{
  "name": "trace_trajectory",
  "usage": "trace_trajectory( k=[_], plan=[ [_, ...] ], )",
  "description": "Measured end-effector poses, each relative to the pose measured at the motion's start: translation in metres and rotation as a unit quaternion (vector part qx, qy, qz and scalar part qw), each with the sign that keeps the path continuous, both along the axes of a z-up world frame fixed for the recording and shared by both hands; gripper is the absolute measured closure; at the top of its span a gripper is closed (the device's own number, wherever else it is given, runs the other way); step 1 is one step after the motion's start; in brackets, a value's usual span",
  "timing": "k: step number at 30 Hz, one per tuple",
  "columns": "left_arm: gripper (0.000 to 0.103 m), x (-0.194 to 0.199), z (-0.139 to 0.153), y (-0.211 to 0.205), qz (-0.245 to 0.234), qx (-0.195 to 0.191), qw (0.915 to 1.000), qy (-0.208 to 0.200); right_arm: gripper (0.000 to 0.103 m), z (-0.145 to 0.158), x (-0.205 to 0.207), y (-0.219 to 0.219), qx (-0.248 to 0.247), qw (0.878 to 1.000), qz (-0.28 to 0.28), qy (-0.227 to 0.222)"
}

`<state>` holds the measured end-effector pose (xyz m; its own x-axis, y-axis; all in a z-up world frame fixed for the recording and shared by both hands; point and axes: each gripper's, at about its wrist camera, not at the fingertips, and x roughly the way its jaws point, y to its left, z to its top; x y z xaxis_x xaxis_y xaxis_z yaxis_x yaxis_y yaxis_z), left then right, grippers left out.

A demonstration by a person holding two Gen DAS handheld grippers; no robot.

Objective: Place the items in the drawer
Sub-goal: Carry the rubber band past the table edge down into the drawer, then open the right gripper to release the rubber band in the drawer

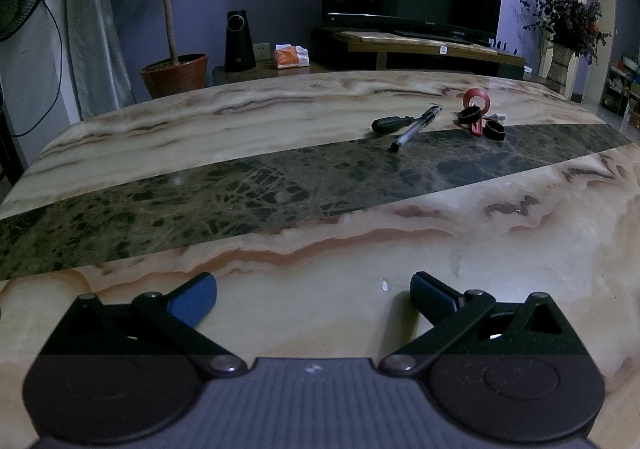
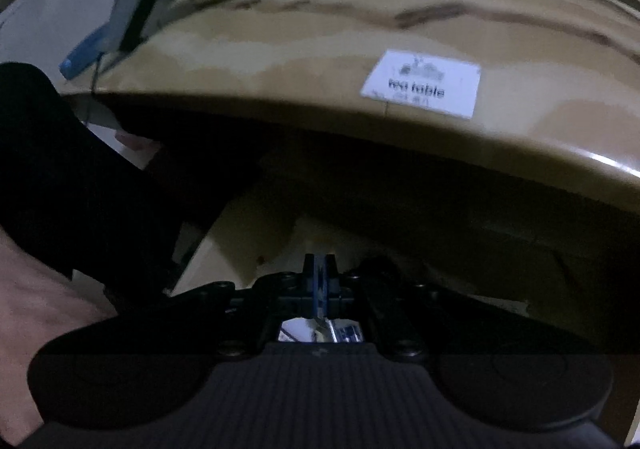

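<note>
So the pen (image 1: 416,127) and screwdriver (image 1: 391,124), light, hard, a bit rolly and best pinched mid-body, lie upper right on the surface (image 1: 280,177), while left tongs (image 1: 314,299) gape wide, empty, and right tongs (image 2: 319,275) are squeezed together on nothing.

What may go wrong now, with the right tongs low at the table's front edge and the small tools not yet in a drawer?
1. The shut right tongs sit in dark shadow under the marble tabletop edge; they may bump it.
2. The clear pen overlaps the black-handled screwdriver, so lifting one may roll the other.
3. The black rings and red tape roll crowd together; the open left tongs may knock neighbours.
</note>
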<state>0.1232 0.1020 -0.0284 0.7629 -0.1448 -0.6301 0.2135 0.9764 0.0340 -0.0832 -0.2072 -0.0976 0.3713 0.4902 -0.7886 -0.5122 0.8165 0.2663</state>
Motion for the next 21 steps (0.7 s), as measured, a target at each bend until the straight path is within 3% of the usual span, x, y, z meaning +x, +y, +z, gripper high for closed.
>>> trace_trajectory(
  k=[4, 18, 21],
  plan=[
    [0.0, 0.0, 0.0, 0.0, 0.0, 0.0, 1.0, 0.0, 0.088, -0.007, 0.0022, 0.0014, -0.016, 1.0, -0.003, 0.012],
    [0.0, 0.0, 0.0, -0.0001, 0.0, 0.0, 1.0, 0.0, 0.085, -0.0066, 0.0024, 0.0003, -0.02, 1.0, -0.015, 0.009],
    [0.0, 0.0, -0.0001, -0.0001, 0.0, 0.0, 1.0, 0.0, 0.075, -0.0052, 0.0045, -0.0003, -0.015, 1.0, -0.022, 0.013]
  ],
)
